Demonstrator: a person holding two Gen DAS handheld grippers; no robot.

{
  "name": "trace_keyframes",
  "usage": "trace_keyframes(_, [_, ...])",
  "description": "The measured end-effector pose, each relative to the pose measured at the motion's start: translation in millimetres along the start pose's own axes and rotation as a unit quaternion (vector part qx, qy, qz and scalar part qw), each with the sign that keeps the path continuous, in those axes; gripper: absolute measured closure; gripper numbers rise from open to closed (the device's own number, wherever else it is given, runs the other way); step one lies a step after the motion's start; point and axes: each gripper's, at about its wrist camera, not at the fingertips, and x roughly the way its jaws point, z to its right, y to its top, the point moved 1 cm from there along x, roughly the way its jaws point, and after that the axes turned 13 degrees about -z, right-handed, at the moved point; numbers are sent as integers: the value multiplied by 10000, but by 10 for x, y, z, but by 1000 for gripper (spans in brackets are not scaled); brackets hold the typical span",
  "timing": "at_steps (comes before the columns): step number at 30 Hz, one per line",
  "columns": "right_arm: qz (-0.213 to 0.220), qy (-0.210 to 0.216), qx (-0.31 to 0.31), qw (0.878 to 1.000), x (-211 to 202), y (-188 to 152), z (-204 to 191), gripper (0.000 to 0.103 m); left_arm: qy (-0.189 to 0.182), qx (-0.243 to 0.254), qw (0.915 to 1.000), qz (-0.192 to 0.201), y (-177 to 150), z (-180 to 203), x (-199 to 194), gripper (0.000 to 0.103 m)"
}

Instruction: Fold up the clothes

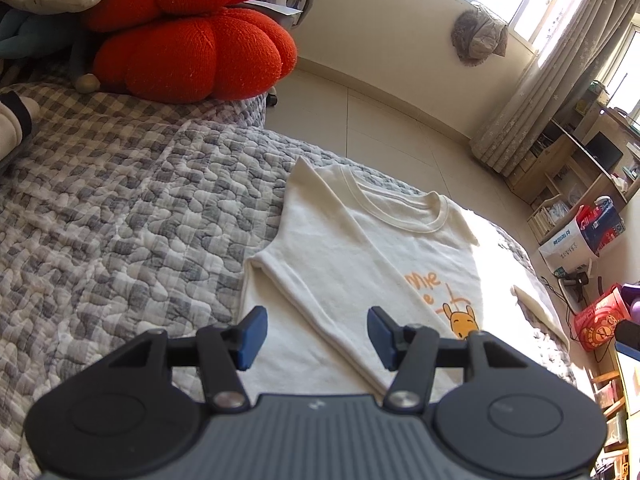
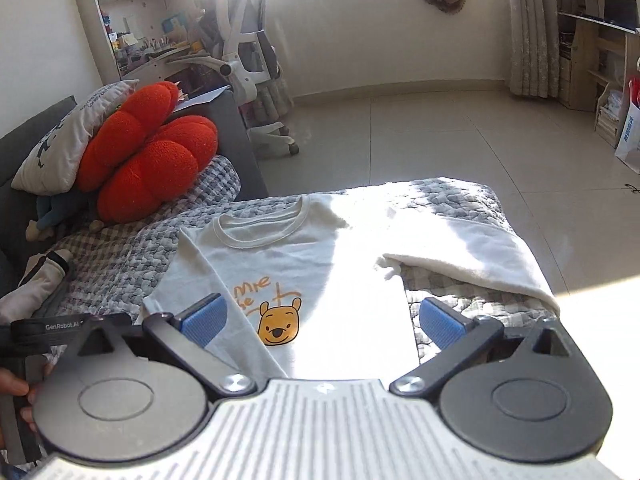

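- The shirt (image 2: pixel 304 264) lies face up on the quilt (image 1: pixel 120 208), collar toward the quilt's far edge and hem toward the near edge, where the person stands. Lying flat like this, it can be folded lengthwise without being lifted whole.
- Its left sleeve (image 1: pixel 320 316) is already folded in across the body, running aslant from the shoulder down toward the hem. That gives the shirt a straight left side.
- Its right sleeve (image 2: pixel 480 256) is not yet folded: it stretches sideways toward the quilt's right edge, in strong sun. This looks like the next part to bring in.
- The left gripper (image 1: pixel 316 334) hovers over the folded sleeve near the hem, jaws partly apart and nothing between them. It is likely placed there to steady that side, or ready to pinch the hem.
- The right gripper (image 2: pixel 322 326) hangs over the lower body of the shirt, just above the bear print (image 2: pixel 278 326), jaws wide and empty. One pad sits over the folded sleeve, the other beyond the shirt's right side edge, over the quilt.
- A red cushion (image 2: pixel 148 148) and a pillow (image 2: pixel 68 140) are piled at the quilt's far left corner, well apart from the shirt, so they leave room for folding.
- A hand (image 2: pixel 16 396) shows at the near left, gripping the left tool's handle.
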Motion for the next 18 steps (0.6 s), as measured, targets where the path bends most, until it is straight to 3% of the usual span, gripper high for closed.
trace_keyframes(3, [4, 266, 1212, 9923, 118, 74, 619, 0, -83, -28, 10000, 13, -19, -2, -46, 46])
trace_keyframes(8, [45, 517, 2913, 9552, 312, 32, 1426, 8, -92, 69, 9999, -25, -56, 57, -20, 46])
trace_keyframes(11, [11, 588, 3400, 9386, 425, -5, 1647, 18, -86, 114, 9998, -116, -70, 80, 33, 46])
trace_keyframes(14, [114, 794, 3725, 9246, 480, -6, 1758, 20, -75, 116, 9998, -128, -62, 74, 52, 46])
trace_keyframes(18, [207, 683, 3896, 9182, 557, 6, 1813, 20, -85, 85, 9999, -118, -46, 31, 50, 46])
